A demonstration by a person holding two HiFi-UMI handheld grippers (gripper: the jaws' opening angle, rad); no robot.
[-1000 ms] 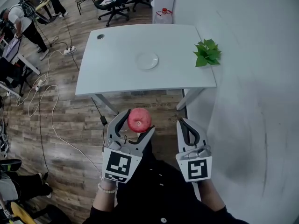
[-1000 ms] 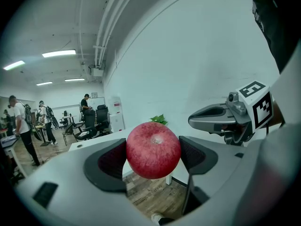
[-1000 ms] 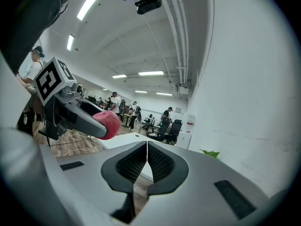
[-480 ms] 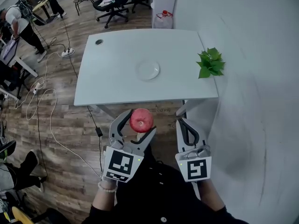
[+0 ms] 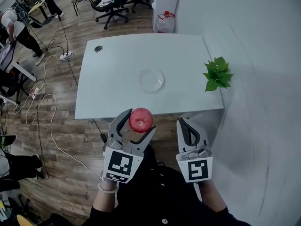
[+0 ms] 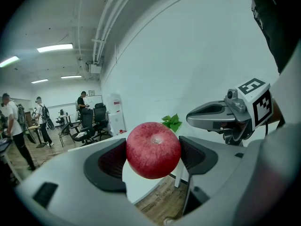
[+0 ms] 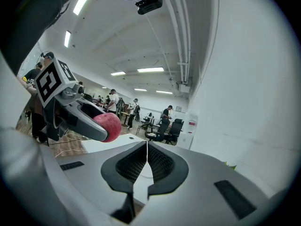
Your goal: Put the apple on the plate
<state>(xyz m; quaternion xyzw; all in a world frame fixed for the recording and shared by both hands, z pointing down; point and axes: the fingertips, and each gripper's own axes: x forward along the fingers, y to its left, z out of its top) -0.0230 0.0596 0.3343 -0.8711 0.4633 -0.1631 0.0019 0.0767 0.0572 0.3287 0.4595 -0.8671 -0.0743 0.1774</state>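
Note:
A red apple (image 5: pixel 141 120) is held in my left gripper (image 5: pixel 137 123), shut on it, in the air just short of the white table's (image 5: pixel 113 74) near edge. The left gripper view has the apple (image 6: pixel 153 149) pinched between both dark pads. A clear round plate (image 5: pixel 152 80) lies near the middle of the table, well beyond the apple. My right gripper (image 5: pixel 185 125) hangs beside the left, shut with nothing in it; its pads (image 7: pixel 136 163) meet in the right gripper view, where the apple (image 7: pixel 107 125) shows at left.
A green plant (image 5: pixel 217 74) sits at the table's right edge against the white wall. A cable hole (image 5: pixel 98 48) marks the far left corner. Office chairs (image 5: pixel 112 4), a water jug (image 5: pixel 164 20), floor cables (image 5: pixel 42 102) and people (image 5: pixel 19 25) are beyond and left of the table.
The table has come nearer in the head view. My left gripper still holds the apple, now close to the table's near edge. The right gripper stays alongside.

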